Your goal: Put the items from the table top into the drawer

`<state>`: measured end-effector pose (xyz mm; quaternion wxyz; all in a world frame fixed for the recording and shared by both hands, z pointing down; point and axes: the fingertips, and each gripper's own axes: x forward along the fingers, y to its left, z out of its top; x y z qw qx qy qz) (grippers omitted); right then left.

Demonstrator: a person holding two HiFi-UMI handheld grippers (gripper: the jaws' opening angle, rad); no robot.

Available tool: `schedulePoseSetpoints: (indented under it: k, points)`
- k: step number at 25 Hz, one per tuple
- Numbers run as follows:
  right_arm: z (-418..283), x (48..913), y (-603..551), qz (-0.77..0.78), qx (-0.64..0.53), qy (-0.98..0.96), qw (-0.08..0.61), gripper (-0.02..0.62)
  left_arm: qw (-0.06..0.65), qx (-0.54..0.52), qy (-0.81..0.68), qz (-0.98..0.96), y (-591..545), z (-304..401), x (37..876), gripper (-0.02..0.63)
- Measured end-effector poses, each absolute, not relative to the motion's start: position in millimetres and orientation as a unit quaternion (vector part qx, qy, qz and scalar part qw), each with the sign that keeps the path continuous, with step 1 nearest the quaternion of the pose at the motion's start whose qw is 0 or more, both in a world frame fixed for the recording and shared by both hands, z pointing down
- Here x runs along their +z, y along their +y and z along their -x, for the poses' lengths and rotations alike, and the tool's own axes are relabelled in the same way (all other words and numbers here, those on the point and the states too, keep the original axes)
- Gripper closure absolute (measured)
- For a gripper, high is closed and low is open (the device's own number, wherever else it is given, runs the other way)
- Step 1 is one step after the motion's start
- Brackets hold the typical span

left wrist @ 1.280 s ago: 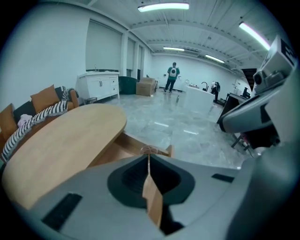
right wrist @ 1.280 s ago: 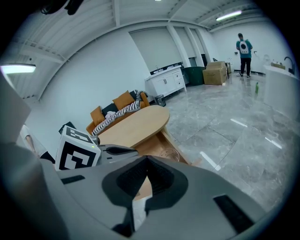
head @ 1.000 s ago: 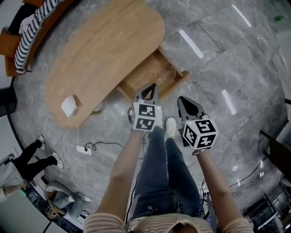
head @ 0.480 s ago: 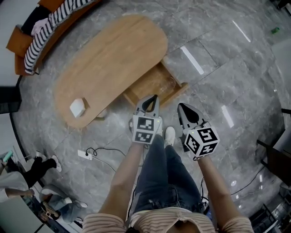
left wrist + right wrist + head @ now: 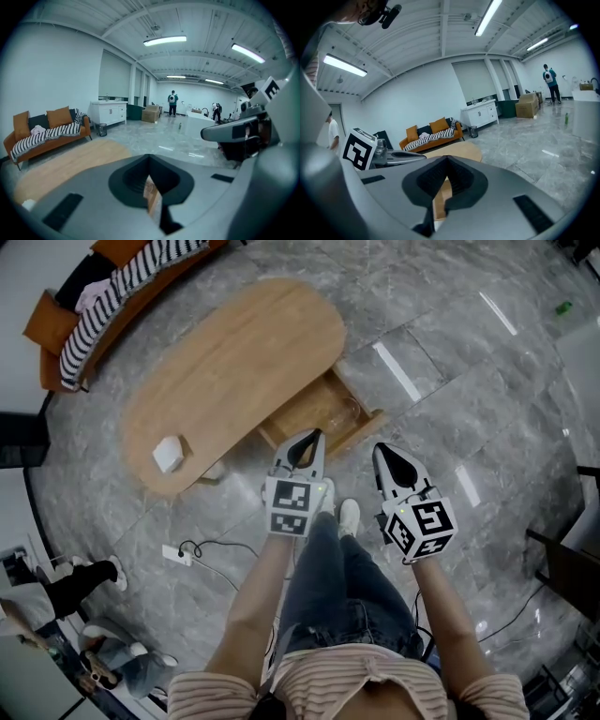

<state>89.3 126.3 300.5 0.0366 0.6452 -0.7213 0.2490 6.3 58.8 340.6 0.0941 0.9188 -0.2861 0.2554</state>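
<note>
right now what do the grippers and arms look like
The left gripper and right gripper match: grey tapering fingers with black ribbed inner faces, each carrying a white cube printed with black square markers. The person wears a pale striped top with short sleeves.

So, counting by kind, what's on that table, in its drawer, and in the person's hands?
Grippers: 2, the left gripper and the right gripper, both shut and empty
White box on the wooden table: 1
Clear glass in the open drawer: 1
Total: 4
</note>
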Motion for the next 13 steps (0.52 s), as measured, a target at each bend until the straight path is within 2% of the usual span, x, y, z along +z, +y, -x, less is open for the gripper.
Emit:
schedulePoseSetpoints:
  k: [13]
  points:
    - [-83, 244, 145, -0.643, 0.205, -0.738, 0.012, 0.588, 0.092, 0.209, -0.283, -0.931, 94, 7, 276, 0.594]
